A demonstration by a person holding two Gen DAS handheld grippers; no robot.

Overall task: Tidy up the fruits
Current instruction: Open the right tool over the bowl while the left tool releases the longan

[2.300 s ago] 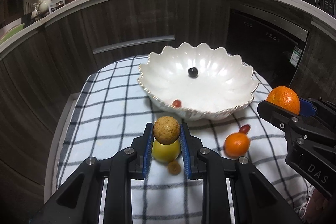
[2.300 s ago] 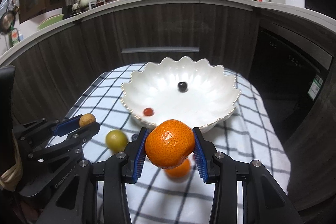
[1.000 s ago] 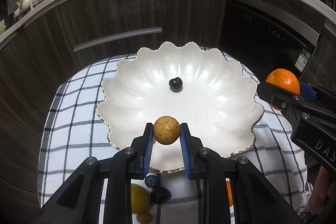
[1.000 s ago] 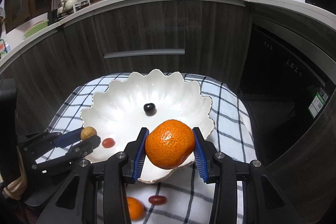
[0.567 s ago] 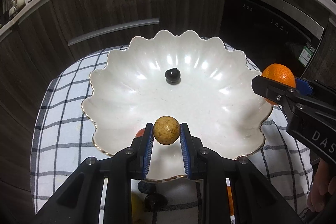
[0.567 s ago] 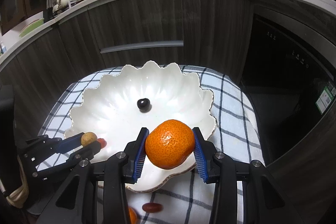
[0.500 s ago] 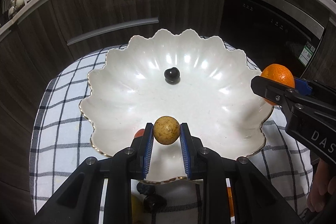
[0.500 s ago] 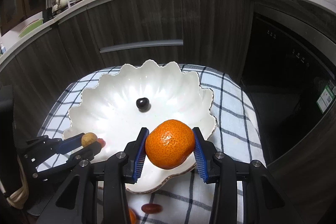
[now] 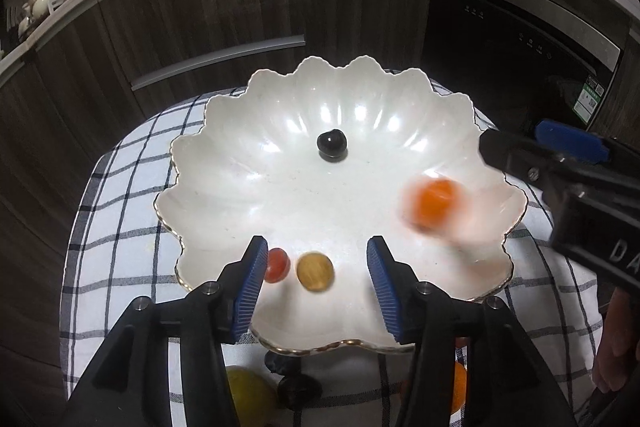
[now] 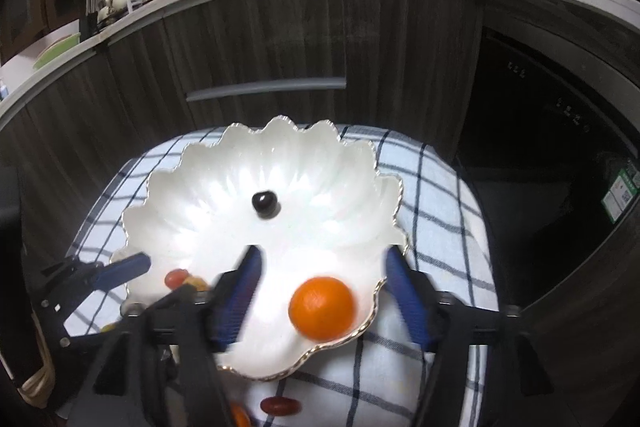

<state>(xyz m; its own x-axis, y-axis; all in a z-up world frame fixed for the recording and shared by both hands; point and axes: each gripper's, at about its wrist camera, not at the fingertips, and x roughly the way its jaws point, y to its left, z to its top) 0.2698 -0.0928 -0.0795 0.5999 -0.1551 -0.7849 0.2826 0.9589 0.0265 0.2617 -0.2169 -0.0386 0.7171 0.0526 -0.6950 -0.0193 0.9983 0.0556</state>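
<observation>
**Left wrist view: four fruits in, more waiting**

Both grippers, left (image 9: 316, 285) and right (image 10: 324, 301), gape wide and empty above the bowl (image 9: 224, 163). Inside: orange (image 10: 322, 308), brown fruit (image 9: 315, 271), red tomato (image 9: 277, 265), dark berry (image 9: 331, 144). A lemon (image 9: 250, 393) and others lie outside on the cloth (image 9: 120, 227).

Small table draped in a white cloth with dark blue check lines (image 9: 120, 223). Directly on the cloth: a scalloped white gold-rimmed bowl (image 9: 224, 131); near its front rim, a yellow-green round fruit (image 9: 250, 393), two dark berries (image 9: 298, 385), an orange fruit (image 9: 459, 387) and an oblong red fruit (image 10: 280, 405).
</observation>
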